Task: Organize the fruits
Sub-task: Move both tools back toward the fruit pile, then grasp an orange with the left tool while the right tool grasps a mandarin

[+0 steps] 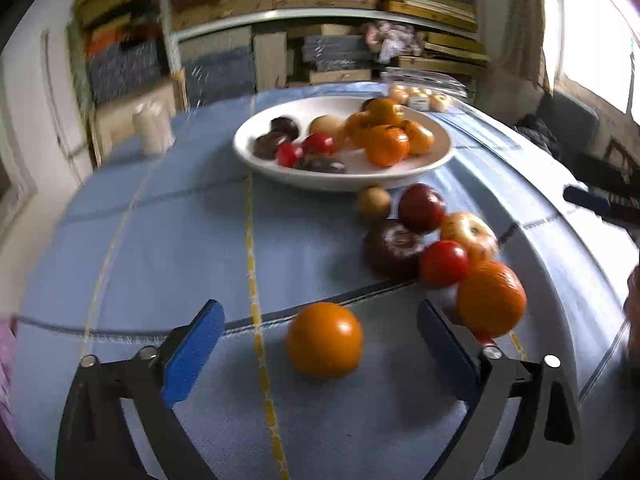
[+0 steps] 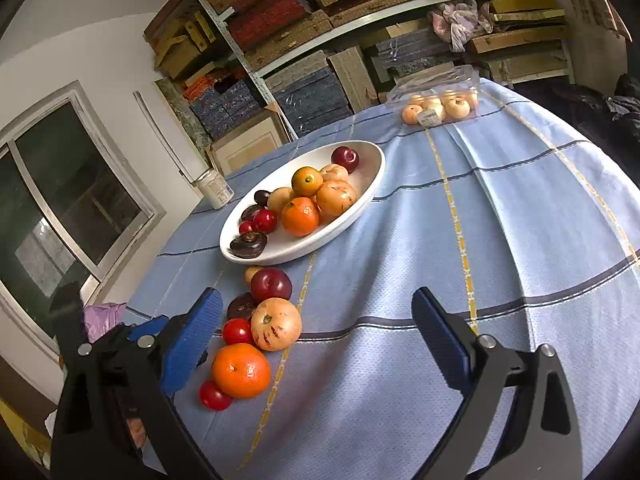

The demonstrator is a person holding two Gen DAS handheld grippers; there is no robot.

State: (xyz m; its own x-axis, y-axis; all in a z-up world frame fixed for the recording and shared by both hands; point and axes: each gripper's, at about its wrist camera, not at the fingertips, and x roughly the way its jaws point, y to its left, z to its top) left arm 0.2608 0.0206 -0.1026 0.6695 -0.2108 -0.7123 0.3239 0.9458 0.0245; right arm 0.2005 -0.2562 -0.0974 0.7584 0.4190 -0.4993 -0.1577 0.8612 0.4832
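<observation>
- Two grippers, left (image 1: 320,344) and right (image 2: 316,336), both spread wide, pinching nothing.
- Orange (image 1: 325,340) between left pads, untouched.
- Bowl (image 1: 400,178) far, full of fruit.

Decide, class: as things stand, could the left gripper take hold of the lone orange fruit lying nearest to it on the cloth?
Probably yes. The orange fruit sits alone between the open fingers of the left gripper, with bare tablecloth around it; the other orange lies outside the right-hand finger.
</observation>
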